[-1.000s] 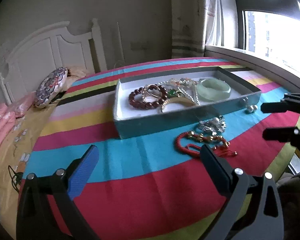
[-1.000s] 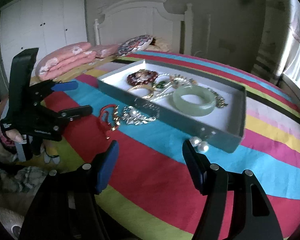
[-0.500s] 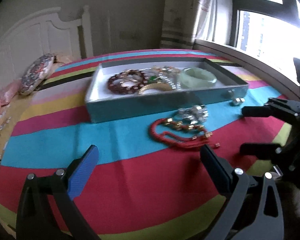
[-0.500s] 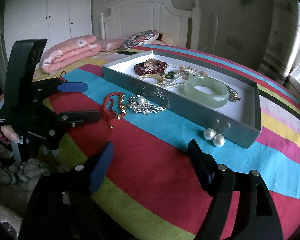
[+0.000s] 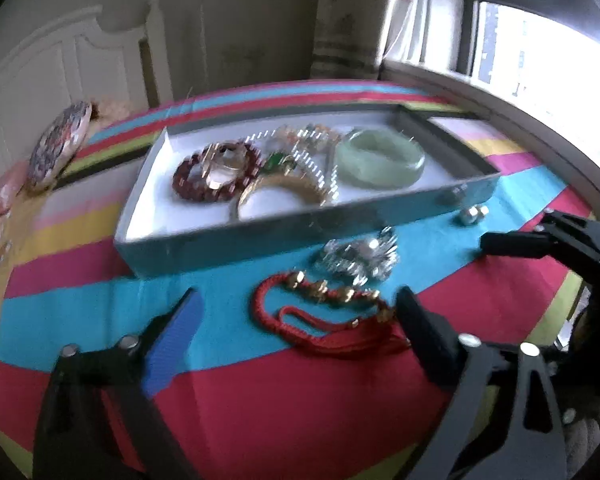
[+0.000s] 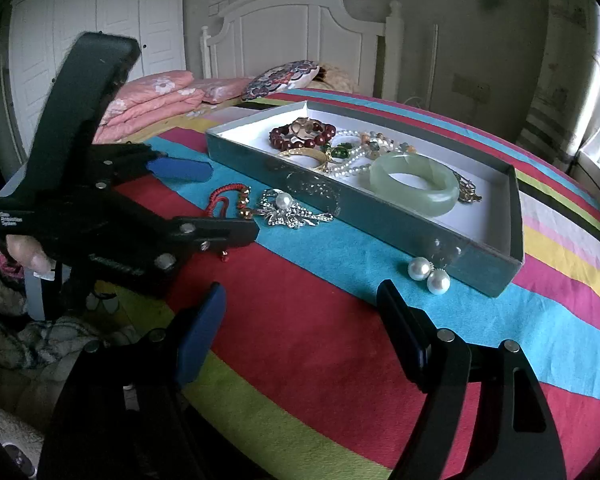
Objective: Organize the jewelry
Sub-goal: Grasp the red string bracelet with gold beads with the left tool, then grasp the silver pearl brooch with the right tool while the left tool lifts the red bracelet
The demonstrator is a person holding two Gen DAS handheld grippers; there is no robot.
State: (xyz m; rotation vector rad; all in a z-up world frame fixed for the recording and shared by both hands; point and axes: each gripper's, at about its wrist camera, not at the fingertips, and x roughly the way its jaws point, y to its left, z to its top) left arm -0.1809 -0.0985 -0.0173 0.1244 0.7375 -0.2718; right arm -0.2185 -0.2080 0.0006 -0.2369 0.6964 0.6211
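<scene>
**Two spread claws hover over loose jewelry beside the tray**

The left claw (image 5: 296, 308) stands wide, its jaws having just been closing a little, and nothing sits pinched between them. Through the gap, the red cord bracelet (image 5: 320, 316) with gold beads lies on the striped cloth (image 5: 300, 400), its tassel end just beside the right-hand finger (image 5: 424, 340); contact cannot be told through the blur. Just beyond the bracelet lies the silver brooch (image 5: 360, 256) with a pearl at its centre, near the front wall of the grey tray (image 5: 220, 240).

The right claw (image 6: 300, 312) is also spread and holds nothing. Ahead of it, two pearl earrings (image 6: 428, 276) rest on the cloth, close against the tray's near corner.

Inside the tray lie a pale green jade bangle (image 6: 414, 184), a dark red bead bracelet (image 6: 300, 138), a gold bangle (image 6: 304, 156), a green pendant (image 6: 340, 152) and a pearl strand (image 6: 352, 166), bunched toward the middle and touching one another.

From the right wrist view, a hand (image 6: 24, 252) grips the left claw's handle.
</scene>
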